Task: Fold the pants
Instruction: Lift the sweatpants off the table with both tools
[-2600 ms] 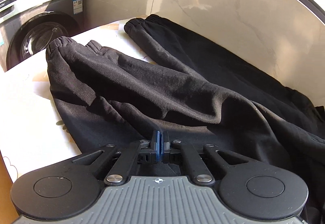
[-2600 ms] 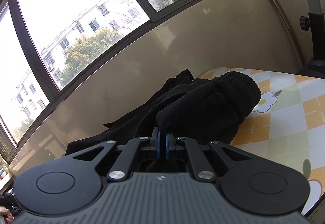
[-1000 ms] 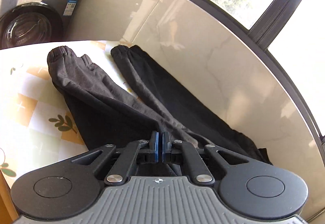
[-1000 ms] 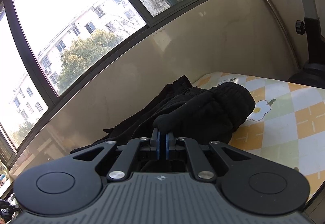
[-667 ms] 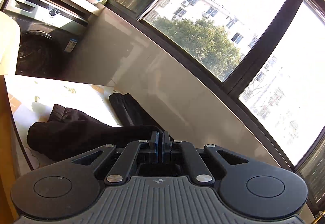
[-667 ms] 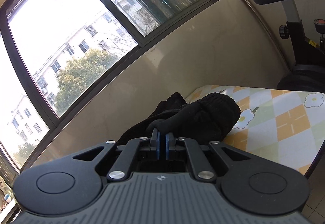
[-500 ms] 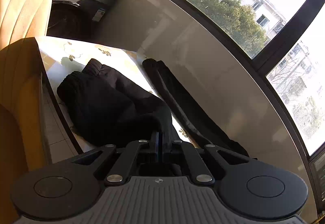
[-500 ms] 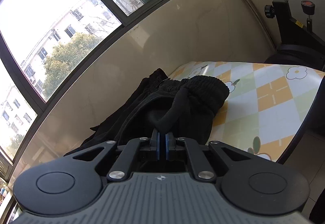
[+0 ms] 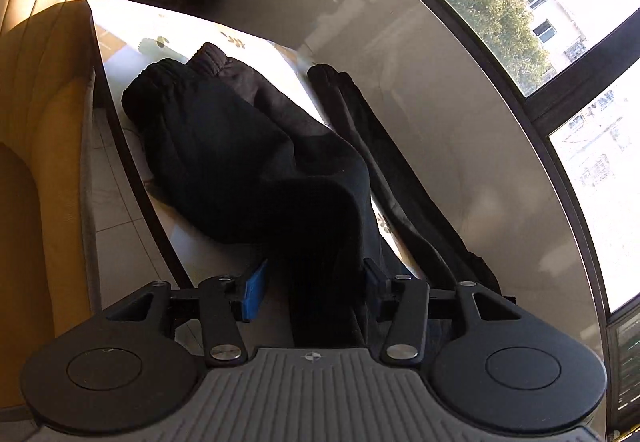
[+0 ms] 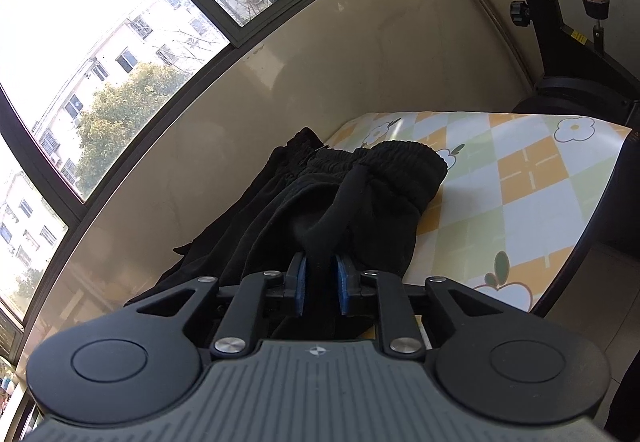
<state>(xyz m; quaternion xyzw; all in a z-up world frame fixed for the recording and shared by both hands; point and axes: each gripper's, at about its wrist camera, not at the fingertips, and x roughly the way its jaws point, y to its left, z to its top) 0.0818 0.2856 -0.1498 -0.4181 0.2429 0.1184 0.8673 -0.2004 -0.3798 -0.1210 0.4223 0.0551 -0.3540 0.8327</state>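
The black cotton sweatpants (image 9: pixel 240 153) lie bunched at frame centre on the flower-patterned bench (image 10: pixel 520 177). Left claw (image 9: pixel 310 282) and right claw (image 10: pixel 320 282) are both opening, fabric still between them; released folds may slump off the near edge.

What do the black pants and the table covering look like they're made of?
Black pants: soft matte knit, likely cotton fleece; it drapes in thick folds, with ribbed elastic cuffs. Table covering: smooth, slightly glossy printed sheet, probably vinyl or oilcloth; it shows sun glare and lies flat.
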